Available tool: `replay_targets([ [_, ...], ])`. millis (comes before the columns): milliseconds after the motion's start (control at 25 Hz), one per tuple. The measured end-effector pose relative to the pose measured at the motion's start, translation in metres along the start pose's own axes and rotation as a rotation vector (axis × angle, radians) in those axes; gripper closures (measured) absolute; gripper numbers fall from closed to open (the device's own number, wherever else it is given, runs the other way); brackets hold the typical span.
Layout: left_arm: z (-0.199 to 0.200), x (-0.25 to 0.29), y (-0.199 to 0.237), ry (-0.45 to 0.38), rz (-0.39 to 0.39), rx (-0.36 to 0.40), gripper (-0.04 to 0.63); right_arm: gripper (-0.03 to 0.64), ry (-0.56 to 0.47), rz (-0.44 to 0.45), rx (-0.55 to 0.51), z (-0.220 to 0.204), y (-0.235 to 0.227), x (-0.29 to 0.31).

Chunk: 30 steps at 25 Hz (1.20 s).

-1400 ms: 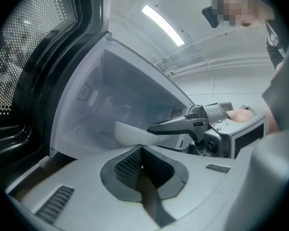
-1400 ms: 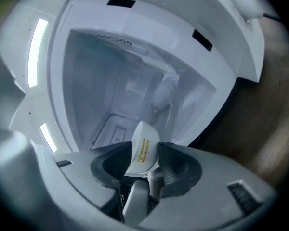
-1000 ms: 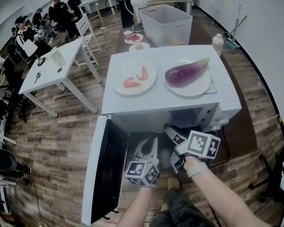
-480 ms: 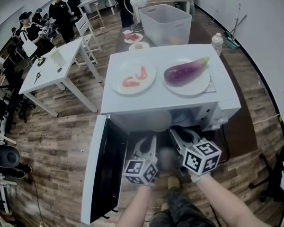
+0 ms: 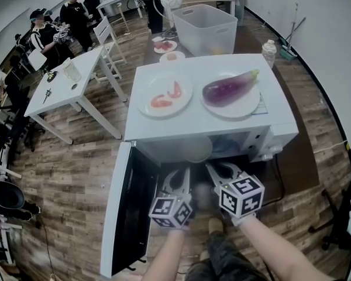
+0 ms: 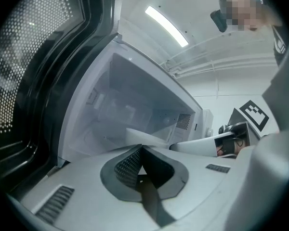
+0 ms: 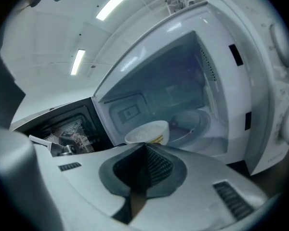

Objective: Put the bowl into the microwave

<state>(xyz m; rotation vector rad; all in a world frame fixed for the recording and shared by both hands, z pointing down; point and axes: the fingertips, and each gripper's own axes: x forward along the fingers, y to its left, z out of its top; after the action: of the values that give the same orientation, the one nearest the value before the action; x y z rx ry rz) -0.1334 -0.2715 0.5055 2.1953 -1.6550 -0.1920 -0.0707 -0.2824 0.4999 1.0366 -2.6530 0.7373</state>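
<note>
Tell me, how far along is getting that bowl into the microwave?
Done: the microwave door stands open. In hand: the bowl hangs at the opening, the left tongs pinching its rim and the right tongs, whose jaws have just been closing, on its near edge. Left: carry it onto the turntable, let go, withdraw.

- White microwave (image 5: 210, 122); black inner door (image 5: 134, 206), dotted mesh.
- Glossy purple eggplant (image 5: 228, 91), green stem, on white plate (image 5: 248, 107).
- Red-orange pieces (image 5: 167, 98).
- Cream bowl (image 7: 148, 133), yellow mark on wall.
- Left tongs (image 6: 140, 150), right tongs (image 7: 144, 148): pale grey shells, dark cross-hatched pads (image 6: 127, 165), black-and-white square markers.
- Brown wood-plank floor (image 5: 76, 168).
</note>
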Motion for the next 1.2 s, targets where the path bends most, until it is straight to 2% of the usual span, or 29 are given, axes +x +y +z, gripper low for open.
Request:
replay_targets([
  [600,0.001,0.015,0.004,0.004,-0.010,-0.025,0.604,0.611,0.034,-0.025,0.025,0.001,-0.011,0.014],
  [960,-0.001,0.020,0.000,0.016,0.003,0.042,0.604,0.611,-0.024,-0.047,0.046,0.002,-0.015,0.015],
  [1200,-0.002,0.024,-0.007,0.023,-0.024,0.049,0.604,0.611,-0.023,-0.051,0.053,-0.004,-0.011,0.019],
])
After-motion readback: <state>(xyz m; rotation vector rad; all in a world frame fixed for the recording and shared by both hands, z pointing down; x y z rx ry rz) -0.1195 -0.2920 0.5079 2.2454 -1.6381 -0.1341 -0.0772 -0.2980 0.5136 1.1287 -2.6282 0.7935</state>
